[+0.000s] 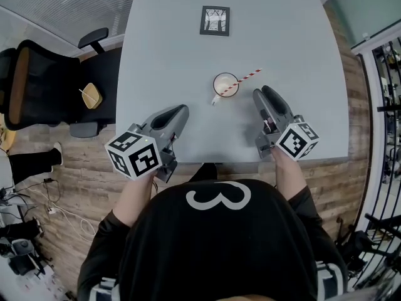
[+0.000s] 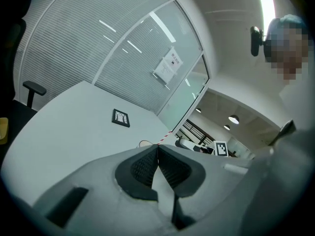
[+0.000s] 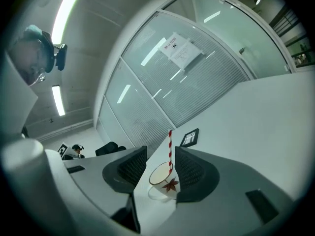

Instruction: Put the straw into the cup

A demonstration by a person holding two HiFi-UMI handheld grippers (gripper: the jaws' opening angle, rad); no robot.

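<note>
A white cup (image 1: 225,84) with a red leaf print stands on the grey table (image 1: 175,49), and a red-and-white striped straw (image 1: 241,81) leans in it toward the right. In the right gripper view the cup (image 3: 162,180) and straw (image 3: 170,149) show beyond the jaws, which stand apart and touch neither. My right gripper (image 1: 258,94) is open, just right of the cup. My left gripper (image 1: 183,110) sits at the table's near left, shut with nothing in it; in the left gripper view its pads (image 2: 158,157) meet, and the straw tip (image 2: 165,134) peeks over them.
A small black-framed card (image 1: 215,21) lies at the table's far middle. A black office chair (image 1: 44,83) stands left of the table on the wooden floor. The table's near edge runs just under both grippers.
</note>
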